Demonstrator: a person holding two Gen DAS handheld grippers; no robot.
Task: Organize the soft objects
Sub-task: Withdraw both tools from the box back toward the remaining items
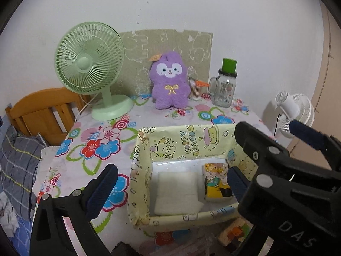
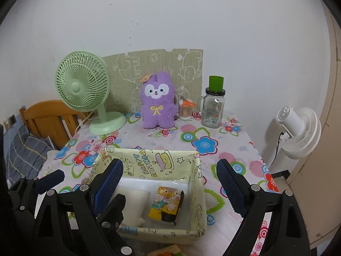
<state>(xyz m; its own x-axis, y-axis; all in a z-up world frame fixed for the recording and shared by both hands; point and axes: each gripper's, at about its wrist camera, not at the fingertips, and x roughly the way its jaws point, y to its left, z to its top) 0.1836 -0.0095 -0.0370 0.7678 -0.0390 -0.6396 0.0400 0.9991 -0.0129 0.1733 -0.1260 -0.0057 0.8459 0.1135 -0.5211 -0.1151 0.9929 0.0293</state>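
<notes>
A pale yellow cartoon-print box stands on the floral table near its front edge. Inside lie a white soft pad and a small cartoon-print tissue pack. A purple plush bunny sits upright at the back against a green board. My left gripper is open and empty over the box. My right gripper is open and empty above the box; its black frame shows in the left wrist view. Another cartoon-print pack lies in front of the box.
A green desk fan stands back left. A glass jar with green cap and a cotton-swab cup stand back right. A wooden chair and a white fan flank the table.
</notes>
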